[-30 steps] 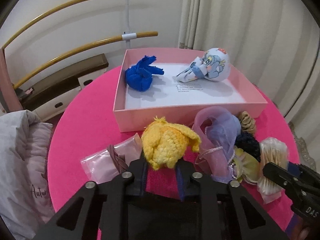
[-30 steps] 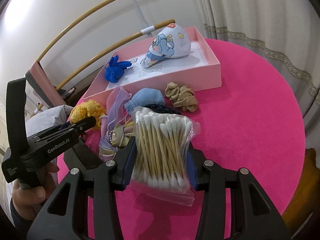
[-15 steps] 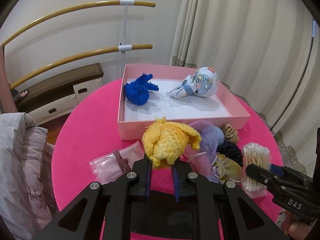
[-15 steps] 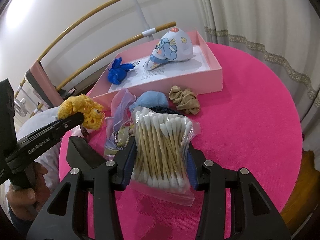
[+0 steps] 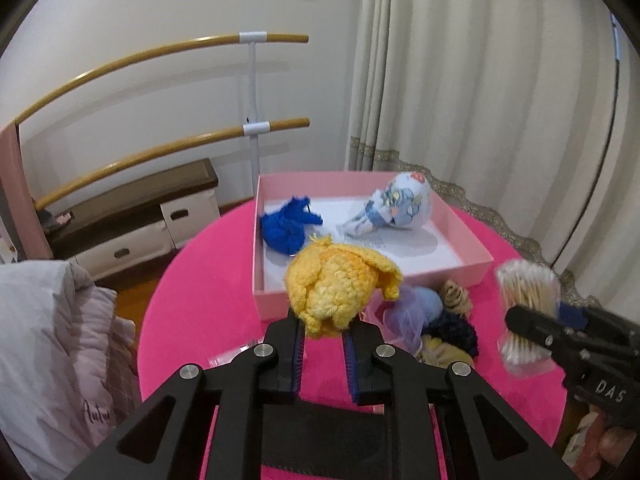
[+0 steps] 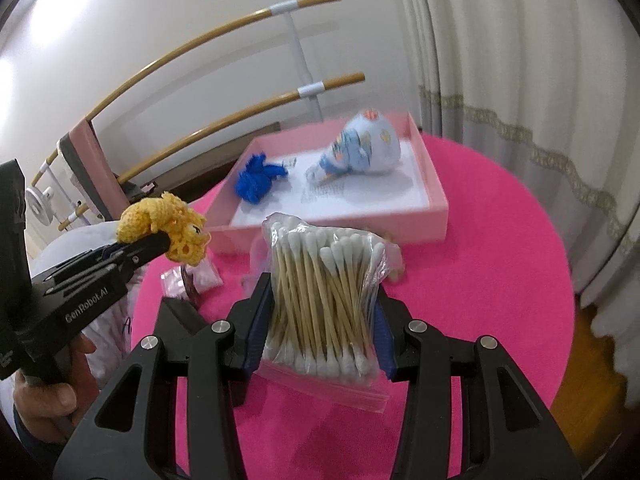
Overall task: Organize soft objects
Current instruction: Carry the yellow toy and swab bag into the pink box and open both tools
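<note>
The left gripper (image 5: 323, 334) has its jaws pinched nearly shut on the lower edge of the yellow crocheted toy (image 5: 340, 286), which hangs in the air above the surface, just in front of the near wall of the pink box (image 5: 456, 274). The right gripper (image 6: 320, 312) has its jaws part-open and pressed on both sides of the bag of cotton swabs (image 6: 326, 300), also lifted clear of the pink round surface (image 6: 500, 280).

The box sits toward the far edge of the surface and already holds a blue yarn piece (image 5: 286, 228) and a printed fabric pouch (image 5: 400, 208). A heap of scrunchies and sheer fabric (image 5: 432, 320) lies against the box's near wall, with a small clear packet (image 6: 192, 278) near the left edge.

The risks, as I judge them: the toy is held only by a thin fold (not its body), so a quick swing could slip it out short of the box. The slick bag could slide down between the jaws. Both loads head for one box, so the grippers might bump over its near wall.
</note>
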